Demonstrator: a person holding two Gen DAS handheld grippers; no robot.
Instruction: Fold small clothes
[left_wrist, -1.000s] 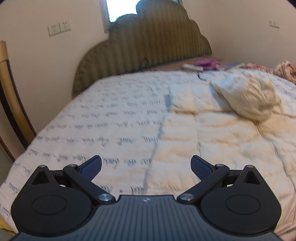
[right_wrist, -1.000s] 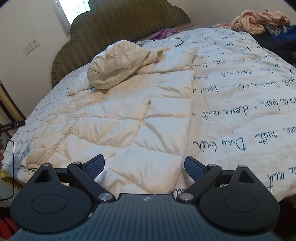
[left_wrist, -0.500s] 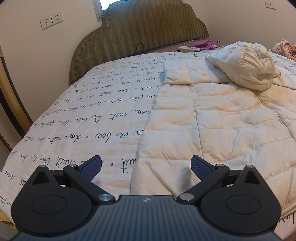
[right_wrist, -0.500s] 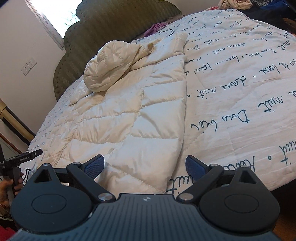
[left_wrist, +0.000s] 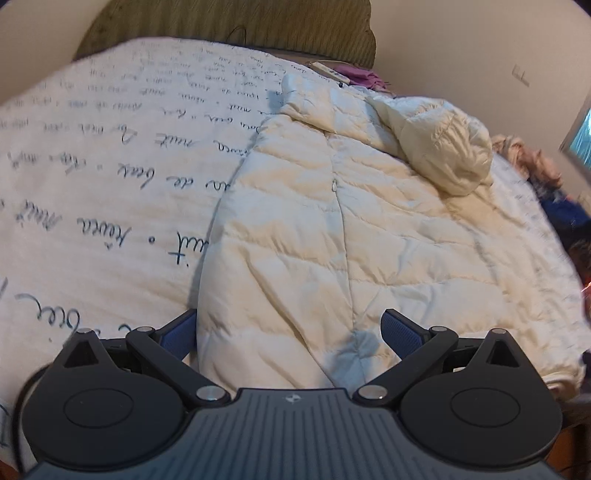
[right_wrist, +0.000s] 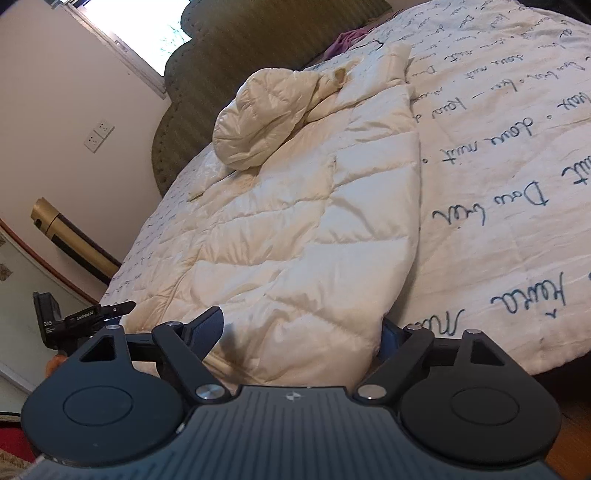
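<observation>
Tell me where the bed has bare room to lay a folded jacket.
Bare bedspread runs between the jacket and the headboard; more lies beside it. The far corner holds piled clothes.

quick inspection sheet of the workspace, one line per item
surface: bed under a white cover printed with blue script.
job's things: cream puffer jacket spread flat, hood bunched at the far end.
clutter: purple cloth and a white remote-like unit by the headboard; pinkish clothes pile at the far side.
grippers: left gripper open, jacket hem between its fingers; right gripper jaws have just been closing around the hem corner, not seen pressing.
cables: thin dark cable at the headboard.
surroundings: green padded headboard, window, wall sockets.
</observation>
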